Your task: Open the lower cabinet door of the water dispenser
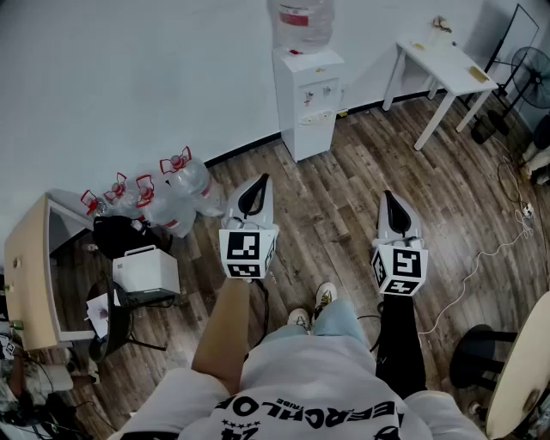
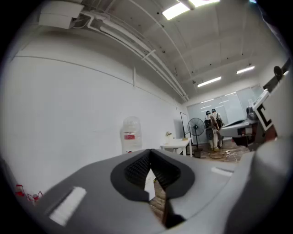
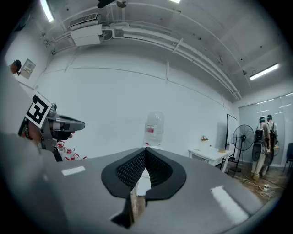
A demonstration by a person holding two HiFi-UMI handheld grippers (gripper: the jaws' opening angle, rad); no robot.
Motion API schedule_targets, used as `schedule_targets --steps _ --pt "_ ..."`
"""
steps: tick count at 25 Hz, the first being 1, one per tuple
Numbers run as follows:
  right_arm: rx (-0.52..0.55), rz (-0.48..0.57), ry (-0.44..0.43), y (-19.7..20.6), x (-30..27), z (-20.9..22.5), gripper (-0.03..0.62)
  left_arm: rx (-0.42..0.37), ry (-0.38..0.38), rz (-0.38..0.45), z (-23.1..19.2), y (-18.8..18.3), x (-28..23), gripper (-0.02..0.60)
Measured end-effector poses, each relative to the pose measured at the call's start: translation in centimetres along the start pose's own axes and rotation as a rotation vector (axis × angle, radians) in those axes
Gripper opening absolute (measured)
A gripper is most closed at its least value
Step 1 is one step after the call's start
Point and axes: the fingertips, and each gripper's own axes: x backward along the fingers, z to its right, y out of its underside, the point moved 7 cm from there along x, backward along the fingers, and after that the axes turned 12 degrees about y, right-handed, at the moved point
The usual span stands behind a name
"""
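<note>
The white water dispenser [image 1: 308, 99] stands against the far wall with a clear bottle [image 1: 301, 21] on top; its lower cabinet door [image 1: 313, 137] looks closed. Both grippers are held level, well short of it over the wooden floor. My left gripper [image 1: 261, 180] is shut with nothing in it, and my right gripper [image 1: 387, 196] is shut and empty too. In the left gripper view the closed jaws [image 2: 150, 151] point toward the bottle [image 2: 131, 135]. The right gripper view shows the shut jaws [image 3: 145, 150] just under the bottle [image 3: 154, 129].
Several water jugs [image 1: 168, 199] lie by the wall at the left, near a white box [image 1: 146, 271] and a wooden desk [image 1: 30, 275]. A white table [image 1: 443, 60] and a fan [image 1: 528, 73] stand at the right. A cable [image 1: 481, 258] crosses the floor. People [image 2: 213, 125] stand far off.
</note>
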Motion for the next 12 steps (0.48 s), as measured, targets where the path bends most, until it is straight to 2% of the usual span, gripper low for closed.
schedule_targets --steps 5,12 --pt "-0.007 0.008 -0.008 0.5 -1.5 0.3 0.002 0.002 -0.013 0.020 -0.6 -0.5 -1.1 0.055" --pt "-0.074 0.066 -0.025 0.9 -5.2 0.4 0.005 -0.002 -0.003 0.040 -1.5 -0.5 -4.1 0.055"
